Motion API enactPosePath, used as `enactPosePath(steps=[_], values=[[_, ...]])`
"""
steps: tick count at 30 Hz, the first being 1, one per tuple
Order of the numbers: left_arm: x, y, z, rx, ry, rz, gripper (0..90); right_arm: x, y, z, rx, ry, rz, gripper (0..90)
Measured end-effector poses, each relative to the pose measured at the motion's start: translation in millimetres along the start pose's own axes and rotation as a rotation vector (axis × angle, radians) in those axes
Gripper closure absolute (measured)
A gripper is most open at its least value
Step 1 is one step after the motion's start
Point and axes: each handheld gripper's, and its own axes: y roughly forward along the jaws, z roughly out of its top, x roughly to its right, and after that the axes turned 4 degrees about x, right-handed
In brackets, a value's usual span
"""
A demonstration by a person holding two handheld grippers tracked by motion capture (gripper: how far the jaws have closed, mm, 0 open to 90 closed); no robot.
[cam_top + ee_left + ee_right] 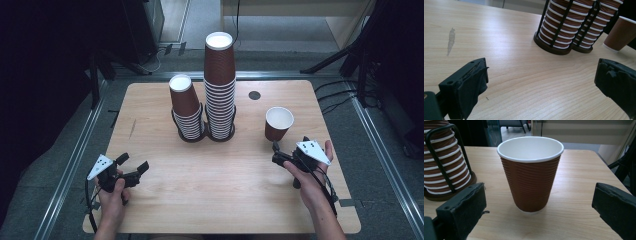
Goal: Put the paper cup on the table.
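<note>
While the left gripper idles wide open, the upright cup stands just ahead of the right gripper's empty, spread jaws.

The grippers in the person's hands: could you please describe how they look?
Both the left gripper and the right gripper are black, with two blocky jaws lined by rough dark pads. Each carries a grey three-cornered plate dotted with small marks, and a dark cable trails back along the forearm. No sleeves are visible.
</note>
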Motion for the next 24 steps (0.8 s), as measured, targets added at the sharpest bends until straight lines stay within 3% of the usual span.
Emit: enactPosePath(steps=[24], values=[[0.3, -0.1, -0.3, -0.001, 0.001, 0.002, 0.0, 47.5, -28.6, -18.9, 0.002, 0.036, -0.079, 0.0]])
